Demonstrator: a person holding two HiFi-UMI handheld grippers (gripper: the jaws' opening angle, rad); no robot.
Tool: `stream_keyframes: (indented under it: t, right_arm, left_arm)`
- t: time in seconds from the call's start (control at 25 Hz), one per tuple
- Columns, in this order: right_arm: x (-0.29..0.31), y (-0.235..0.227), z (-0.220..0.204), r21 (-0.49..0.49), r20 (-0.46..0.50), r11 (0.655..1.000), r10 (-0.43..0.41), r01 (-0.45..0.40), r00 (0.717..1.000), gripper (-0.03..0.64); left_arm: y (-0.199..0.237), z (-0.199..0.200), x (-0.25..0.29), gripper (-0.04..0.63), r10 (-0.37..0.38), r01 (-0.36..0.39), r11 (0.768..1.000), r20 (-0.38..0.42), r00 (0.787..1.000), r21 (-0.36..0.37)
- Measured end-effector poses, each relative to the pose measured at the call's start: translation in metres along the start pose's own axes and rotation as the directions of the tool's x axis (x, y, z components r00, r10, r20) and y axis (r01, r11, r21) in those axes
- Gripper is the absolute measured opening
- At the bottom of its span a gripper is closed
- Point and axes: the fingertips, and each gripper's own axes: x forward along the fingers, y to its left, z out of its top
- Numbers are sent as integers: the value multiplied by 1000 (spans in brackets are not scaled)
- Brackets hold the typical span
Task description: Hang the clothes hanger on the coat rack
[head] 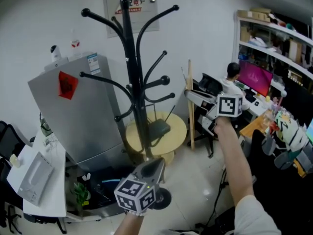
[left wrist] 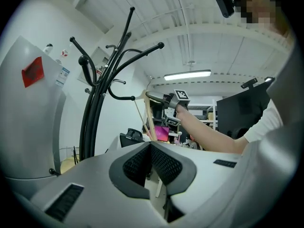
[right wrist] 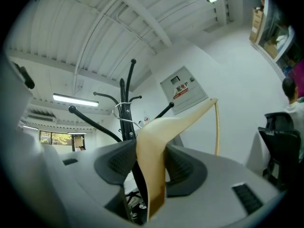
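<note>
The black coat rack (head: 131, 77) stands in the middle, its curved arms spreading at several heights. My right gripper (head: 194, 95) is raised to the right of the rack and is shut on a pale wooden clothes hanger (head: 190, 112). In the right gripper view the hanger (right wrist: 153, 141) sits between the pads, its wire hook (right wrist: 119, 114) close in front of the rack's pole (right wrist: 126, 103). My left gripper (head: 154, 164) is low in front of the rack's base, jaws shut with nothing between them. The left gripper view shows the rack (left wrist: 91, 118) and the right gripper (left wrist: 167, 99) beyond its own pads.
A grey cabinet (head: 78, 116) with a red sticker stands left of the rack. A round wooden table (head: 171, 131) sits behind its base. A white table (head: 39, 175) is at the far left. A person (head: 234, 80) sits at a desk on the right, with chairs and shelves nearby.
</note>
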Motion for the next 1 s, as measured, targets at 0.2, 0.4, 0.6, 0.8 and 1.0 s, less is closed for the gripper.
stream_keyframes:
  t: [0.2,0.4,0.6,0.8,1.0]
  right_arm:
    - [31,-19,5,95,-37,992,82,-78,996,215]
    - [62,-33,-1,194,-67,975,127,-112,990,215]
    - [83,-45,5,211,-76,966,169,-150,983,215]
    - [105,-44,12,224,-70,954,218,-198,973,215]
    - [127,-42,0,259,-90,933,282,-251,955,215]
  left_arm:
    - [3,15,13,-2,-34,33,999,5,999,23]
    - [6,39,21,-2,-67,67,996,3,998,64]
    - [8,50,27,-2,-82,81,994,10,997,72]
    - [15,52,34,-2,-67,66,995,7,998,76]
    - [22,52,34,-2,-37,35,997,18,999,74]
